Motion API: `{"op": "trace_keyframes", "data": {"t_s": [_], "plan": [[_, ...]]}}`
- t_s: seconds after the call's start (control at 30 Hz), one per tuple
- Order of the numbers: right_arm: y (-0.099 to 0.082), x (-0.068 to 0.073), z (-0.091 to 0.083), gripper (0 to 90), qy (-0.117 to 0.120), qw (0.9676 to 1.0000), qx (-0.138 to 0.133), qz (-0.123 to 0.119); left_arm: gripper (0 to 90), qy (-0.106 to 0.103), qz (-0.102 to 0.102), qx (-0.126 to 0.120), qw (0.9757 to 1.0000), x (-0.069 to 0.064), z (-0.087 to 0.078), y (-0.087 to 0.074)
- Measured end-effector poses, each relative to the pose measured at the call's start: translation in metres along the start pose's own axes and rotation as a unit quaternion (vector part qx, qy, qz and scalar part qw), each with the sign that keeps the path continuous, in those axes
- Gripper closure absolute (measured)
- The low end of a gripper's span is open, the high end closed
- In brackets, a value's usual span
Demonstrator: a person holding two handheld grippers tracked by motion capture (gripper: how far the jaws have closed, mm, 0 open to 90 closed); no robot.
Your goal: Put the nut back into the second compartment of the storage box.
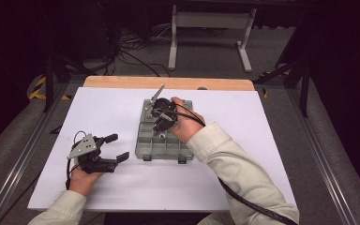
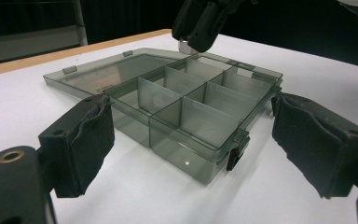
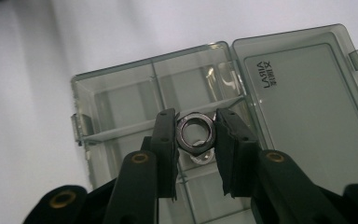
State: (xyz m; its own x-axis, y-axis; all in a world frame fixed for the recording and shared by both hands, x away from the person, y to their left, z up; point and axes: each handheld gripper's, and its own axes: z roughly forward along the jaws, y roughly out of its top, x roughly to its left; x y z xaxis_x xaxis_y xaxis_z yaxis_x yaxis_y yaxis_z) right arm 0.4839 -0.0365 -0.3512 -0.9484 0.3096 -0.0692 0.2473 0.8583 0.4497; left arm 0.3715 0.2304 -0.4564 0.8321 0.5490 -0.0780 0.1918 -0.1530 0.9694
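Observation:
A smoky clear compartment box (image 1: 151,146) lies open mid-table, its lid (image 1: 146,111) flat on the far side. My right gripper (image 1: 161,131) hovers over the box's compartments (image 3: 121,107), shut on a steel hex nut (image 3: 184,134); a second bit of shiny metal (image 3: 203,160) peeks out just under the nut. From the left gripper view the box (image 2: 200,116) sits straight ahead, with the right gripper (image 2: 189,42) above its far compartments beside the lid (image 2: 98,74). My left gripper (image 1: 118,146) rests on the white table left of the box, open and holding nothing (image 2: 191,102).
The white board (image 1: 98,187) leaves free room left, right and in front of the box. A wooden strip (image 1: 168,83) marks the far edge. A black cable (image 1: 243,201) trails along the right sleeve. Dark floor, cables and a table frame (image 1: 211,28) lie beyond.

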Motion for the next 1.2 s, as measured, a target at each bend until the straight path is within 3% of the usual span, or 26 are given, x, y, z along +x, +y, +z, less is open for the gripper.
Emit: {"op": "trace_keyframes", "data": {"t_s": [0.6, 1.2], "plan": [[-0.011, -0.01, 0.03, 70.4, 0.009, 0.9998, 0.011, 0.017, 13.6, -0.001, 0.0, 0.001, 1.0, 0.0, 0.0, 0.0], [-0.014, -0.01, 0.042, 70.3, 0.014, 0.9994, 0.026, 0.016, 13.6, -0.001, 0.002, 0.001, 1.0, 0.0, 0.0, 0.0]]}}
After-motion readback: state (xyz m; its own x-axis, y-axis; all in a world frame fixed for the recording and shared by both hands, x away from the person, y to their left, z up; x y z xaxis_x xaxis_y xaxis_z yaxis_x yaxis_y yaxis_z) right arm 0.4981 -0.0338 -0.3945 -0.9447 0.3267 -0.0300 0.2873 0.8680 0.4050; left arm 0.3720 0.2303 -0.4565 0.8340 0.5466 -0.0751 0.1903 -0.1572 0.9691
